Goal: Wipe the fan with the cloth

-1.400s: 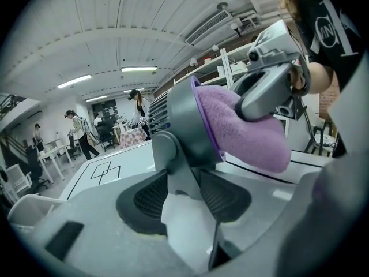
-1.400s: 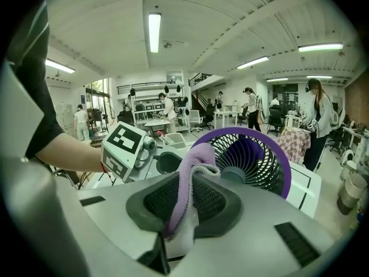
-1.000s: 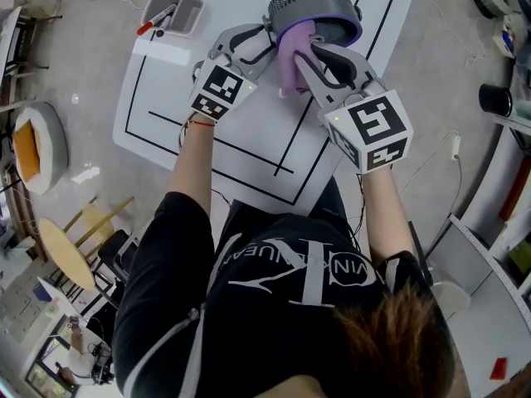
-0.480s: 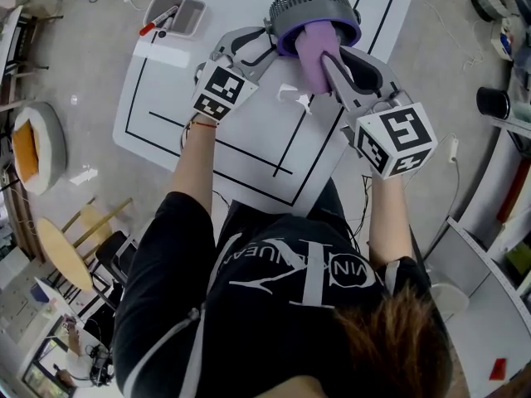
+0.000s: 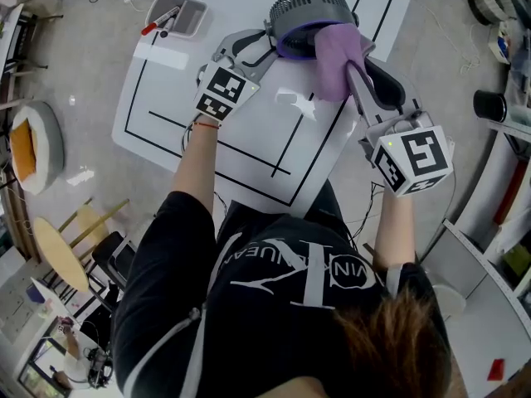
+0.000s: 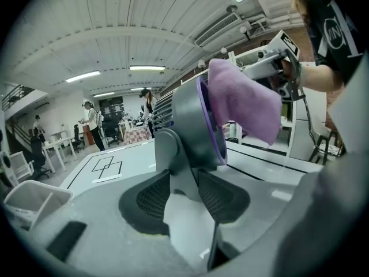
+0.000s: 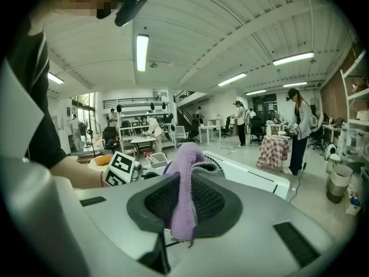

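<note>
Fan (image 5: 309, 5) stem clamped in left gripper (image 6: 184, 192); right gripper (image 7: 183, 203) pinches cloth (image 5: 336, 50), against fan rim, 4 o'clock.

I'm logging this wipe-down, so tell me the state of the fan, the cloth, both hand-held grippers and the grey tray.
Fan: standing on the table, stand clamped by the left hand-held gripper.
Cloth: laid against the fan's purple rim, pinched in the right hand-held gripper.
Left hand-held gripper: shut on the fan's stand.
Right hand-held gripper: shut on the cloth.
Grey tray: open-topped, pens inside.
</note>
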Available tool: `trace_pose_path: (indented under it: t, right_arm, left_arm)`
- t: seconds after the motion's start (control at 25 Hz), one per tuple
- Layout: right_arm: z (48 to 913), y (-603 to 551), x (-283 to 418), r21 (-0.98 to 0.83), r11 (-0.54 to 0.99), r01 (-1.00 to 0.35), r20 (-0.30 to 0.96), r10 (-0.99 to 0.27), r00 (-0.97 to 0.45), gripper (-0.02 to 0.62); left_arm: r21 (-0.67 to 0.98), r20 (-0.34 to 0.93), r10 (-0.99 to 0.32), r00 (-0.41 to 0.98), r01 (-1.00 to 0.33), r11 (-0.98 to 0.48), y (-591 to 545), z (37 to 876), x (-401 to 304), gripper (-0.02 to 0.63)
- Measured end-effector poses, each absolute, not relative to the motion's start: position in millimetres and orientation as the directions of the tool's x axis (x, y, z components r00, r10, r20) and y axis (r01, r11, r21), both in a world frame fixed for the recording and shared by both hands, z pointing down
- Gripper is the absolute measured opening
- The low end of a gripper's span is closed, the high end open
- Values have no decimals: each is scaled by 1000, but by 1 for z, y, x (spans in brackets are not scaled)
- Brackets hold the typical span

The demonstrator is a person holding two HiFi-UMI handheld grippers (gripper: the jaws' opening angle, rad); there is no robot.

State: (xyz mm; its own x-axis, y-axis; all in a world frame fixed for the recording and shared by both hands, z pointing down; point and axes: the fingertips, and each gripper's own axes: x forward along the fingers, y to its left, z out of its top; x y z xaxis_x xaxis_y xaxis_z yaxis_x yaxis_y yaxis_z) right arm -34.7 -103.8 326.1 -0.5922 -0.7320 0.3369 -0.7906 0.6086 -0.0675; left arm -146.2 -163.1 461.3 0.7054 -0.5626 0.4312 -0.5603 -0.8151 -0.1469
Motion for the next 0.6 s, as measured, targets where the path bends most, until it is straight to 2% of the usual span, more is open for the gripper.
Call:
trace_pose_path:
  t: [0.28, 0.6]
  right_arm:
    - [284, -115, -91, 37, 720, -693, 284, -673, -683, 60]
    - [302, -143, -155, 298, 739, -604, 433, -669, -604, 60]
  left_arm:
    - [-143, 434, -575, 693, -578, -804, -163, 462, -147, 150]
    - [-126, 418, -584, 696, -593, -795, -162, 461, -146, 147]
